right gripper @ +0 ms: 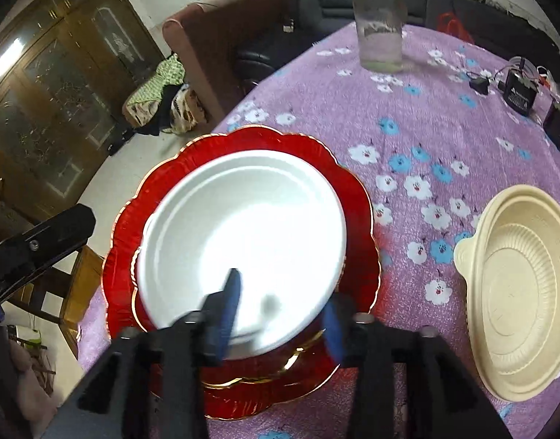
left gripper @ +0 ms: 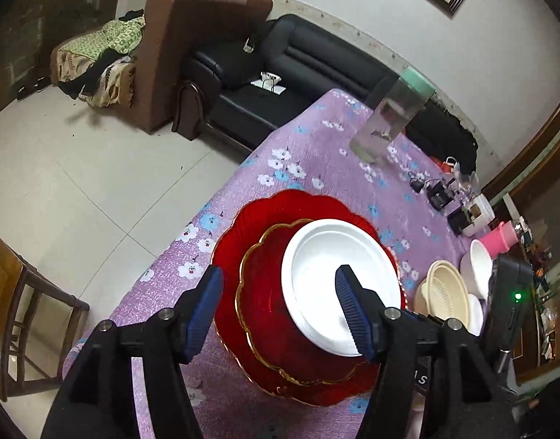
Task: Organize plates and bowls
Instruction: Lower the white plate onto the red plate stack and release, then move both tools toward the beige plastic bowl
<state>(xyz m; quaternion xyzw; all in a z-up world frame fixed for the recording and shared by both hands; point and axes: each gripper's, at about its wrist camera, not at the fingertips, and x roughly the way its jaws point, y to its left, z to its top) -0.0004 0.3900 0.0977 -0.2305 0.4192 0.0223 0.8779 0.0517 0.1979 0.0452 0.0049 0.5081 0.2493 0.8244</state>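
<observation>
A white plate (left gripper: 338, 278) lies on a smaller red gold-rimmed plate (left gripper: 265, 314), which lies on a large red scalloped plate (left gripper: 280, 208) on the purple flowered tablecloth. My left gripper (left gripper: 280, 311) is open above the stack's near edge, holding nothing. In the right wrist view the white plate (right gripper: 243, 226) fills the middle over the red plates (right gripper: 357, 197). My right gripper (right gripper: 283, 314) is open, its fingers straddling the white plate's near rim. A beige bowl (right gripper: 518, 281) sits to the right, also seen in the left wrist view (left gripper: 444, 292) beside white bowls (left gripper: 477, 267).
A clear tall jar (left gripper: 389, 117) with a green lid stands at the far side of the table. Black chargers and cables (right gripper: 518, 91), a pink cup (left gripper: 499, 237) and small boxes lie at the right. The table edge (left gripper: 192, 226) drops to the tiled floor at left.
</observation>
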